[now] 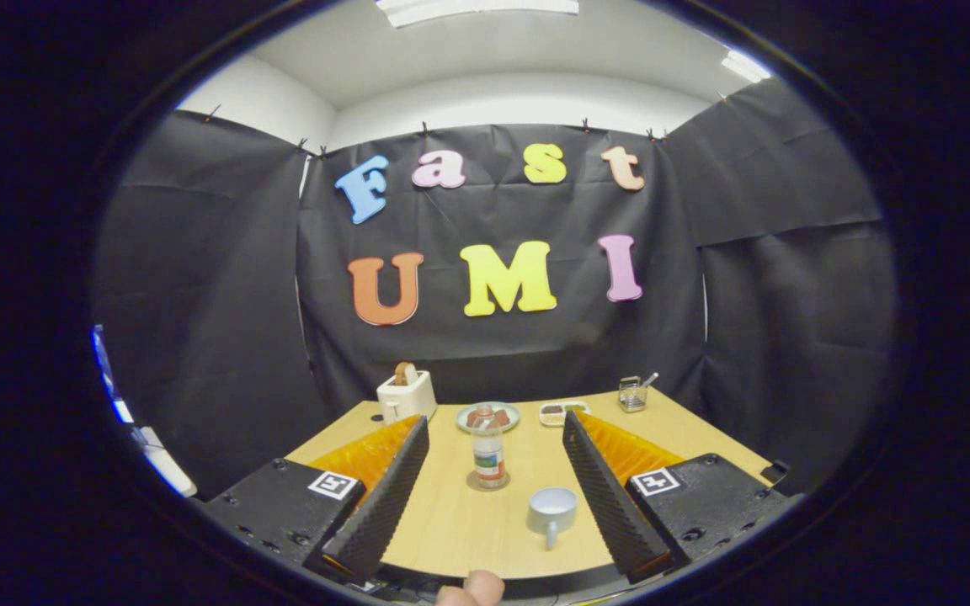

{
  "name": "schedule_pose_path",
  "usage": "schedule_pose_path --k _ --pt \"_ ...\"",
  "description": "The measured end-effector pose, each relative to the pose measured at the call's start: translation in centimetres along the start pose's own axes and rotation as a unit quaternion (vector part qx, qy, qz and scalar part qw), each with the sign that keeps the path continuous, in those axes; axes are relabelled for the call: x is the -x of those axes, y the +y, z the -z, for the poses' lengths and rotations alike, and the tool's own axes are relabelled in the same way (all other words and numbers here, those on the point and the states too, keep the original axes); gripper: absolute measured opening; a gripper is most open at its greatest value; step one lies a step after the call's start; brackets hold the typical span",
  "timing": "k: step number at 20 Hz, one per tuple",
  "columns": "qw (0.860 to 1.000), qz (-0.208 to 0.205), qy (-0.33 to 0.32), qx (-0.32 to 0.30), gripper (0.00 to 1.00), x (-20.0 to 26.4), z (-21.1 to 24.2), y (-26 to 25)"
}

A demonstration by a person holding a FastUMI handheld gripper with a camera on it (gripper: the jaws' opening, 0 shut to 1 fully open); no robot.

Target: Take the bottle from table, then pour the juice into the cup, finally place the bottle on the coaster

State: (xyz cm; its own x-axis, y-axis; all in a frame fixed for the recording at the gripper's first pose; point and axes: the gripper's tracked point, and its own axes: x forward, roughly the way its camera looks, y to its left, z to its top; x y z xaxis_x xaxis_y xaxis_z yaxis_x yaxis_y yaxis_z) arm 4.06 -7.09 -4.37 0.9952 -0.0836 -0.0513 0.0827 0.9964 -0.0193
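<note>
A small clear bottle (488,454) with a coloured label stands upright on a round coaster (487,482) on the wooden table (451,522). It sits in the gap between my fingers without touching either one. A pale cup (551,507) stands nearer to me and closer to the right finger, with its handle pointing back toward me. My gripper (493,421) is open wide, and nothing is gripped. How much juice the bottle holds is too small to make out.
Along the table's far edge stand a cream toaster (405,394) with bread in it, a plate of food (487,417) just behind the bottle, a small white dish (562,411) and a glass holder with a utensil (633,394). A person's fingertip (470,587) shows just below the table's near edge.
</note>
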Motion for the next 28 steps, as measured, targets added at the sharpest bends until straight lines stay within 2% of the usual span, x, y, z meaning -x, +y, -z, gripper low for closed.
schedule_pose_path --k 7,10,20,28 --pt "0.999 0.021 -0.030 0.023 1.00 3.9 -2.2 -0.1" --pt "0.999 0.011 -0.039 0.023 1.00 4.9 -2.6 0.5" --pt "0.998 0.015 -0.057 0.028 1.00 7.1 -3.0 0.7" --pt "0.998 0.019 -0.049 0.023 1.00 6.9 -2.0 0.7"
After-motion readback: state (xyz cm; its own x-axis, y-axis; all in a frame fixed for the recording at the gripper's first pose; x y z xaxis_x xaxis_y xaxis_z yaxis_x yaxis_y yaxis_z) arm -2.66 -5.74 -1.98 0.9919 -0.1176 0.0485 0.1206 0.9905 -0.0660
